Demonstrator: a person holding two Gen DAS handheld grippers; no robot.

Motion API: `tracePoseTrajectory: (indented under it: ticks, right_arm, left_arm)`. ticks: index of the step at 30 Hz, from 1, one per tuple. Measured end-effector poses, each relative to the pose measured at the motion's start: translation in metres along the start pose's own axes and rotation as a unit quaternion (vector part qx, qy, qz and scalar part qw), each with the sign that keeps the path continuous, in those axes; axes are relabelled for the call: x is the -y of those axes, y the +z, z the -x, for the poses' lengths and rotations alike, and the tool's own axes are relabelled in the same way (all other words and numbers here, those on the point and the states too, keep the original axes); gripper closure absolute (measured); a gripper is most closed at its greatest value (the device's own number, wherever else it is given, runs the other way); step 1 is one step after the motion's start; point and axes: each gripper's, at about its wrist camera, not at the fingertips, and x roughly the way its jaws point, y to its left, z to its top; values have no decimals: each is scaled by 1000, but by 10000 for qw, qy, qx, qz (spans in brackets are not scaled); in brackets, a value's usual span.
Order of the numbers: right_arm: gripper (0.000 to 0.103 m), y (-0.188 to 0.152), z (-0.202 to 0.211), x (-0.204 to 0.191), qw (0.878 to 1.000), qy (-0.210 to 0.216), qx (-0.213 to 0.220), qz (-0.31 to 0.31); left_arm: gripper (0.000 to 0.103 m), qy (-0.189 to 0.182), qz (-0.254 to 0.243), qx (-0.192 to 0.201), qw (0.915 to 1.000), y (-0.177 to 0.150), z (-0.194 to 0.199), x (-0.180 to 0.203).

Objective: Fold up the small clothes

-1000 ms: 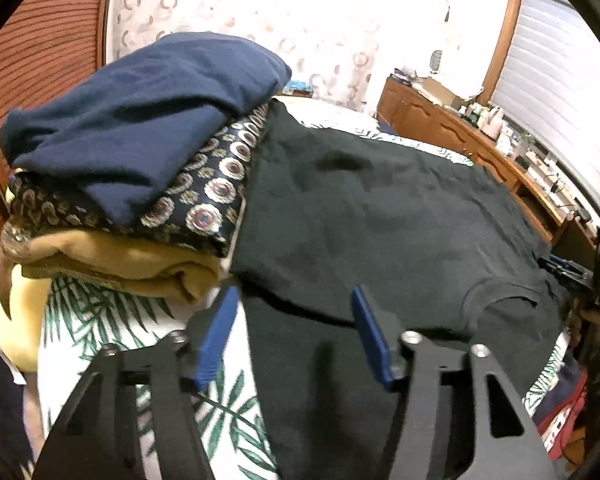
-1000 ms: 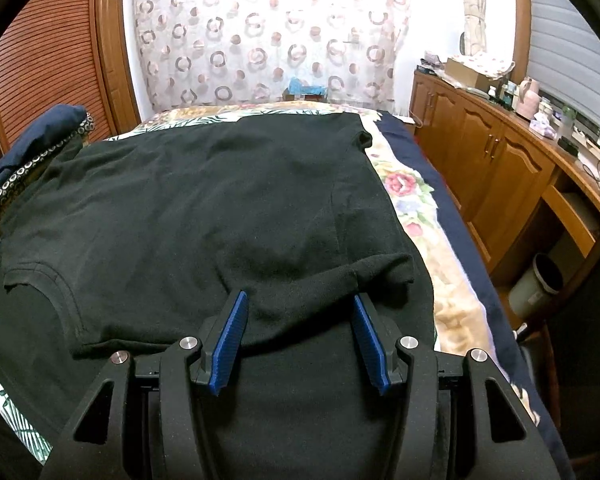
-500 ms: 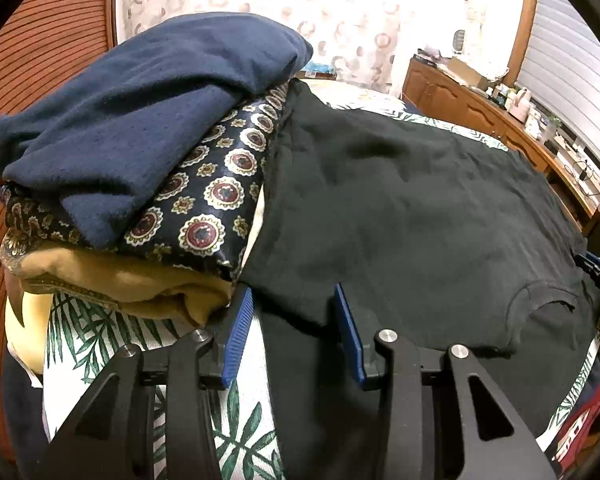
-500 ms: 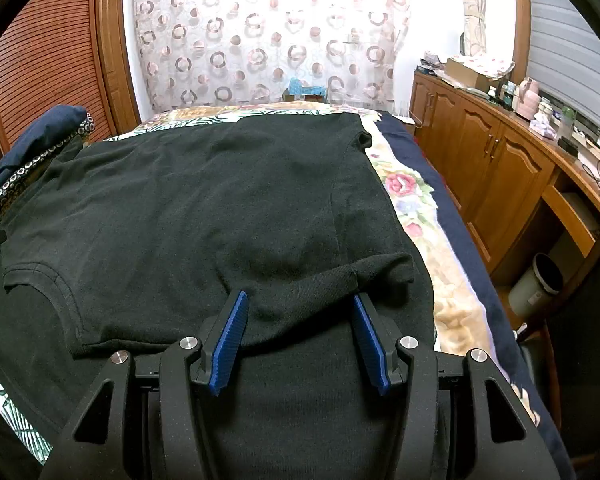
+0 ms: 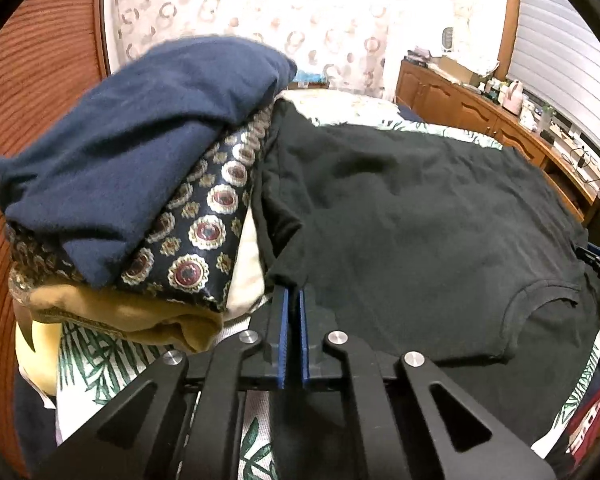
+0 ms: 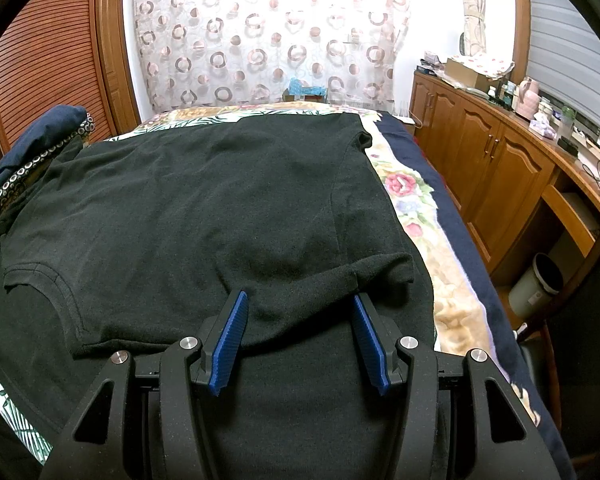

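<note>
Left wrist: your left gripper [image 5: 293, 312] has its jaws clamped on the black T-shirt's [image 5: 420, 220] folded edge, beside the stack of folded clothes [image 5: 140, 200].
Right wrist: your right gripper [image 6: 298, 338] holds its jaws apart around the other sleeve fold; the shirt lies spread on the bed [image 6: 412, 192].

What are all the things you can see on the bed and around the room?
black T-shirt: one, black, spread flat on the bed
stack of folded clothes: one, navy on top, patterned, then mustard, left of the shirt
bedspread: one, floral and leafy, under the shirt
curtain: one, ringed pattern, behind the bed
cabinets: one row, brown wood, right wall
bin: one, pale, on the floor
left gripper: black with blue jaws, shut on the shirt's edge
right gripper: black with blue jaws, open over the sleeve
</note>
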Motion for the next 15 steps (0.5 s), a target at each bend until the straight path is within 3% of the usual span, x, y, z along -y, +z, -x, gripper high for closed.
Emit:
tracePoseTrajectory:
  ticks: [5, 15]
  right_arm:
    - [48, 0, 2, 2, 9999, 67, 0, -92]
    - [48, 0, -1, 0, 10000, 1, -11, -30]
  left_arm:
    - [98, 37, -136, 167, 9998, 5, 10, 9]
    - [97, 94, -162, -271, 9995, 10, -15, 9]
